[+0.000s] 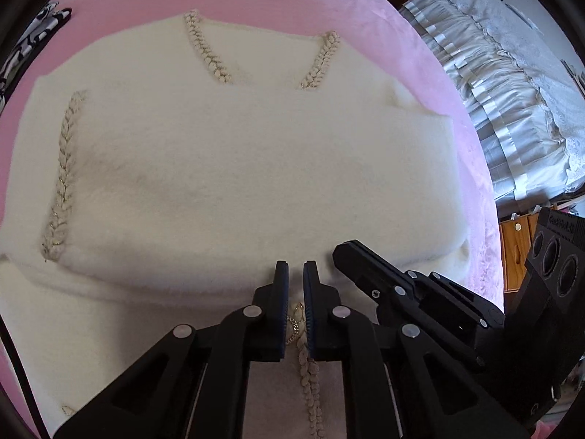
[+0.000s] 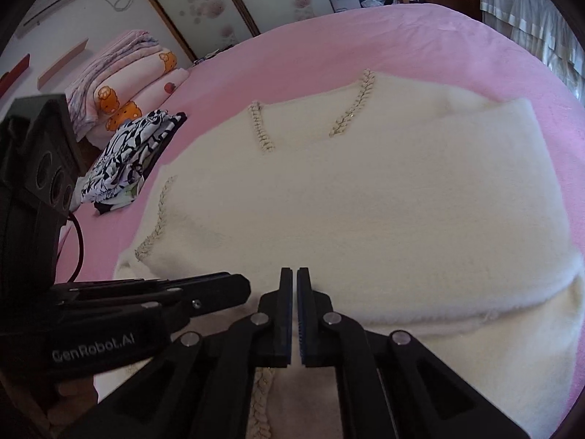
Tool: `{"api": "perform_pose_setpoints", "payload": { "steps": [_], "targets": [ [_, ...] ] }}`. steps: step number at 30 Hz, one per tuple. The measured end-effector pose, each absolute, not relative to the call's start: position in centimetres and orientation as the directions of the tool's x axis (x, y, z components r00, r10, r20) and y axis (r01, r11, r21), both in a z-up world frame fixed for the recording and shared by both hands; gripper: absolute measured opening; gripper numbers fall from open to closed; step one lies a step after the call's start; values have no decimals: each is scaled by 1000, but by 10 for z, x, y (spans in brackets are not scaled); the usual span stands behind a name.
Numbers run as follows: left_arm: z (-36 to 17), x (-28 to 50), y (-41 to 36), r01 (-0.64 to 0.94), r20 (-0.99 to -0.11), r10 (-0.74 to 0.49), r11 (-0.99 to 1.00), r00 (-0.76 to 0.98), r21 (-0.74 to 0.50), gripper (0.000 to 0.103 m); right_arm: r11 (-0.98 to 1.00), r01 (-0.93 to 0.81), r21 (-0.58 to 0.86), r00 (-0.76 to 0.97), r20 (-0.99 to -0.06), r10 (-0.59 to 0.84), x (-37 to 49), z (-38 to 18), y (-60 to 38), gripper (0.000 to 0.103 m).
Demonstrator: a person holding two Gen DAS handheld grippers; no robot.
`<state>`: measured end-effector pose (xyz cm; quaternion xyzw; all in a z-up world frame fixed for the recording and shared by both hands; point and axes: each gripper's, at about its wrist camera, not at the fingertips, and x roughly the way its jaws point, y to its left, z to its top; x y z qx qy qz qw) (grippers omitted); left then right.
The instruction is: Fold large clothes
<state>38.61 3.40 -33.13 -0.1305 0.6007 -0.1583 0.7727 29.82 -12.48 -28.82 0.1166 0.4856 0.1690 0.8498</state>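
A cream fuzzy sweater point(image 1: 234, 168) with braided trim lies on the pink bed, sleeves folded across the body; it also shows in the right wrist view point(image 2: 365, 212). My left gripper point(image 1: 296, 269) hovers over the near hem, jaws almost together with a narrow gap, a strip of braided trim point(image 1: 305, 362) visible below between the fingers; I cannot tell if it is pinched. My right gripper point(image 2: 295, 274) sits just right of the left one, jaws nearly closed, holding nothing that I can see. Each gripper shows in the other's view: the right gripper point(image 1: 365, 267) and the left gripper point(image 2: 226, 285).
The pink bedspread point(image 2: 402, 36) surrounds the sweater. A black-and-white patterned garment point(image 2: 128, 153) and folded cartoon blankets point(image 2: 120, 80) lie at the far left. A grey ruffled bedcover point(image 1: 512, 102) and a wooden cabinet point(image 1: 515, 245) are off the right edge.
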Motion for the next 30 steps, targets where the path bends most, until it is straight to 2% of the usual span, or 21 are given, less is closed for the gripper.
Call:
{"api": "perform_pose_setpoints", "payload": {
  "steps": [6,10,13,17,19,22,27,30],
  "targets": [
    [-349,382,52,-6,-892,-395,914,220,-406,6,954,-126,272,467,-832,299,303,-305,-143,0],
    [-342,383,79,-48,-914,-304,943,269,-328,6,970,-2,242,498,-841,211,301,-303,-195,0],
    [-343,384,107,-115,-918,-275,941,286,-318,6,972,38,233,519,-836,180,298,-298,-228,0],
    [-346,380,137,-174,-918,-257,932,302,-318,6,988,115,100,515,-857,27,296,-293,-258,0],
    [-347,377,145,-194,-924,-225,936,309,-292,6,977,182,110,501,-865,4,295,-296,-279,0],
    [-353,372,156,-246,-915,-256,909,311,-338,6,964,235,122,496,-868,-11,290,-300,-296,0],
    [-342,379,146,-206,-930,-202,940,307,-273,6,969,231,91,492,-870,-36,292,-296,-288,0],
    [-321,386,134,-161,-915,-217,945,340,-284,6,966,229,118,522,-853,-20,298,-282,-279,0]
  ]
}}
